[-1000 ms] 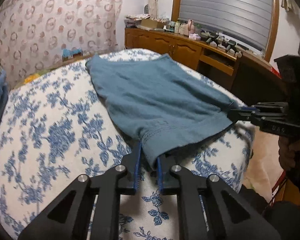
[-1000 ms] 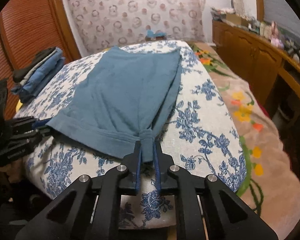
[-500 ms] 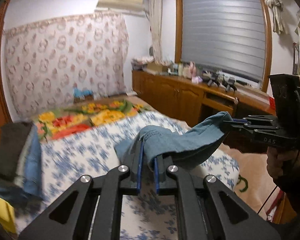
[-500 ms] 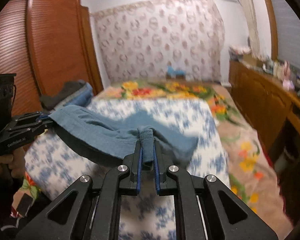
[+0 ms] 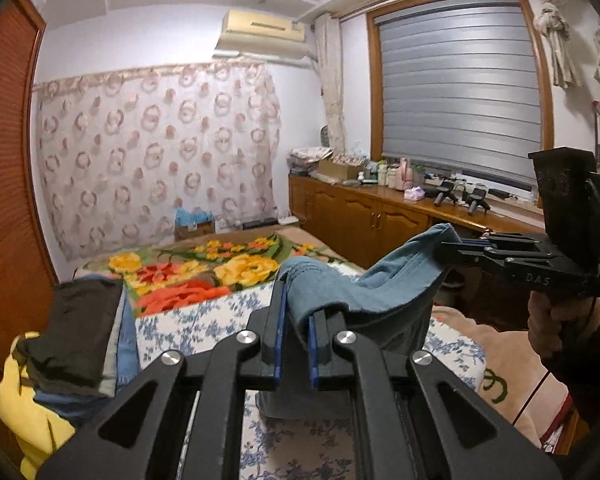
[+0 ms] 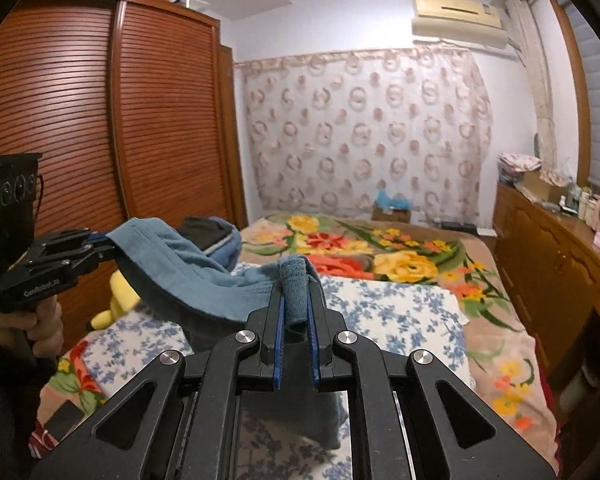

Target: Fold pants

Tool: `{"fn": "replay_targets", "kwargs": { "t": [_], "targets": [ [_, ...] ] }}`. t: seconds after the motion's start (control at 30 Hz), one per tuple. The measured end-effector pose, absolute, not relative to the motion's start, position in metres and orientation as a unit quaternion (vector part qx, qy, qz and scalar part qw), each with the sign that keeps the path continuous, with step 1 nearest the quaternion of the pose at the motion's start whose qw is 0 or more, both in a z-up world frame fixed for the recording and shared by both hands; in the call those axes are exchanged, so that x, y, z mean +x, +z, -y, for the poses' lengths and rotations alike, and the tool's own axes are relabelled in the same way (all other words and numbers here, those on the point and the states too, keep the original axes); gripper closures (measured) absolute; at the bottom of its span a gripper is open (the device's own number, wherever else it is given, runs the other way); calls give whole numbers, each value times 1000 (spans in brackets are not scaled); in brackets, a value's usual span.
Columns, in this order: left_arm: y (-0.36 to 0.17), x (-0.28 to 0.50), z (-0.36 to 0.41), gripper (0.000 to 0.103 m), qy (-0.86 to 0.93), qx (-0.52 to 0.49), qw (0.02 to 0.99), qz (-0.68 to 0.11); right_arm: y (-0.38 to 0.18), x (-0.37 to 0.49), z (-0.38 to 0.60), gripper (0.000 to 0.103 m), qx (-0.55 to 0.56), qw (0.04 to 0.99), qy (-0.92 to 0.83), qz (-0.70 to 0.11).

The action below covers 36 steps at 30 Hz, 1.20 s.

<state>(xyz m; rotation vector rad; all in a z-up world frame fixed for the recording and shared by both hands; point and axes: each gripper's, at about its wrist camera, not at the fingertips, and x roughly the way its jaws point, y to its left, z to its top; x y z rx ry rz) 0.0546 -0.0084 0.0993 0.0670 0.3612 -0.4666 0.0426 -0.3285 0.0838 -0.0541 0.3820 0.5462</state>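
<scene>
Left wrist: left gripper (image 5: 294, 320) clamped tight on a corner of the blue pants (image 5: 364, 284); right gripper (image 5: 466, 245) at 3 o'clock pinches the other corner, so the edge hangs lifted over the bed (image 5: 204, 324), likely ready to fold. Only here: window blinds (image 5: 460, 92).

Right wrist: right gripper (image 6: 294, 316) closed on bunched hem, left gripper (image 6: 100, 242) at 9 o'clock. Only here: wardrobe (image 6: 112, 120).

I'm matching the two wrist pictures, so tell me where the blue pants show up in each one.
Left wrist view: blue pants at lower centre, stretching right to the other tool.
Right wrist view: blue pants at centre-left, stretching left to the other tool.
Shared landmark: air conditioner high on the wall.
</scene>
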Motion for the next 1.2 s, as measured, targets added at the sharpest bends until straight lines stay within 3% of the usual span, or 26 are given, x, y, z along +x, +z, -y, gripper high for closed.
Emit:
{"fn": "replay_targets", "kwargs": {
  "t": [0.33,0.5,0.63,0.93,1.07,1.2],
  "targets": [
    [9,123,9,97,-221,12,934,-280,-6,105,310,96,-9,914,284,-290],
    [-1,157,9,97,-212,4,931,-297,-28,139,307,96,-7,904,284,-320],
    [31,201,8,97,-193,16,941,-277,-11,187,299,96,-14,906,282,-317],
    [137,238,6,97,-163,44,971,-171,111,251,291,96,-38,942,266,-199],
    [116,226,-1,97,-155,49,969,-187,117,247,293,96,-35,944,270,-189],
    [65,208,-4,97,-155,47,959,-234,69,236,290,96,-42,932,272,-237]
  ]
}}
